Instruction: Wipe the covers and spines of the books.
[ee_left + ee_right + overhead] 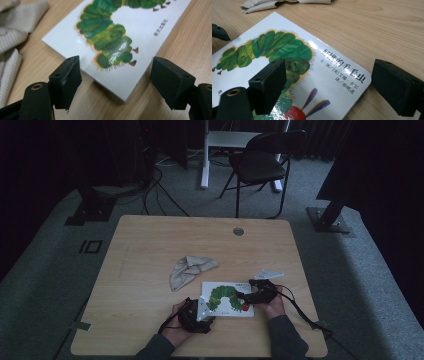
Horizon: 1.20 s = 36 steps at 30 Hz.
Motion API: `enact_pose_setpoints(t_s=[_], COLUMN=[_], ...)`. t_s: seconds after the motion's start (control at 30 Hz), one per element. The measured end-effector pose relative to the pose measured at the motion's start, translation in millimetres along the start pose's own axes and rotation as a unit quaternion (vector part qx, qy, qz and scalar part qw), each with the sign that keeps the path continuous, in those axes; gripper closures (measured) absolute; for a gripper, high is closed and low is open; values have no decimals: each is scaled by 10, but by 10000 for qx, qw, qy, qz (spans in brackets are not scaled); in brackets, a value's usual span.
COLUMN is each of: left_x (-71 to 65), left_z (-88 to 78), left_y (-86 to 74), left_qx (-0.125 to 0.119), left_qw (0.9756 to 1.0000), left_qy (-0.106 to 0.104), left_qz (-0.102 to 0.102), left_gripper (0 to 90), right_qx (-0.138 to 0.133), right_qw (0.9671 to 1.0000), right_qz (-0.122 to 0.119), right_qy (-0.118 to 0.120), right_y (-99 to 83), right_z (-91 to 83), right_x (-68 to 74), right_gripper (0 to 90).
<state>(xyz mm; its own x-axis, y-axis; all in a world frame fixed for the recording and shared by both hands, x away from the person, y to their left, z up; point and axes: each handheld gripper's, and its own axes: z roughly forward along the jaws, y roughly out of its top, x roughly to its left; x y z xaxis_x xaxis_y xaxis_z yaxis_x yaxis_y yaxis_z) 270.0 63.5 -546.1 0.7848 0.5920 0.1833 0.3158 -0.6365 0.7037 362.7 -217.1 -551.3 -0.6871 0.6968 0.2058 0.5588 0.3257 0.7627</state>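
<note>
1. A crumpled beige cloth (pixel 188 269) lies on the wooden table (pixel 150 240) at about 10 o'clock from the picture book, near it but apart.
2. The left gripper (pixel 202 312) sits at the book's 8 o'clock corner, held in the person's left hand (pixel 176 322). In the left gripper view its jaws stand wide apart and released, one on each side of the book's near corner, with neither pad pressing on it.
3. The picture book (pixel 227 298), white-covered with a green caterpillar, lies flat on the table toward the near edge, right of centre, between the two grippers.
4. The right gripper (pixel 244 296) reaches in from the book's 3 o'clock side, carried by the right hand (pixel 272 307). In the right gripper view its jaws gape wide and grasp nothing: one hangs over the cover by the caterpillar, the other off the rounded corner above bare wood.
</note>
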Motion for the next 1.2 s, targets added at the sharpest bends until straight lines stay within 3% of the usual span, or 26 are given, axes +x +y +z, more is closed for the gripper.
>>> enact_pose_setpoints(t_s=[0.43, 0.83, 1.0, 1.2], left_x=[-22, -45, -47, -46], left_z=[10, 18, 19, 19], left_y=[40, 58, 58, 65], left_qx=[83, 104, 91, 69], left_qw=[9999, 9999, 9999, 9999], left_qy=[4, 68, 81, 87], left_qz=[58, 88, 86, 59], left_gripper=[250, 234, 233, 232], right_qx=[50, -286, -625, -802], right_qw=[9998, 9985, 9944, 9923], right_qz=[186, 391, 662, 699], right_qy=[87, 259, 542, 636], right_y=[10, 50, 59, 91], right_z=[-8, -102, -182, -219], right_x=[-17, -25, -70, -55], right_gripper=[130, 132, 139, 145])
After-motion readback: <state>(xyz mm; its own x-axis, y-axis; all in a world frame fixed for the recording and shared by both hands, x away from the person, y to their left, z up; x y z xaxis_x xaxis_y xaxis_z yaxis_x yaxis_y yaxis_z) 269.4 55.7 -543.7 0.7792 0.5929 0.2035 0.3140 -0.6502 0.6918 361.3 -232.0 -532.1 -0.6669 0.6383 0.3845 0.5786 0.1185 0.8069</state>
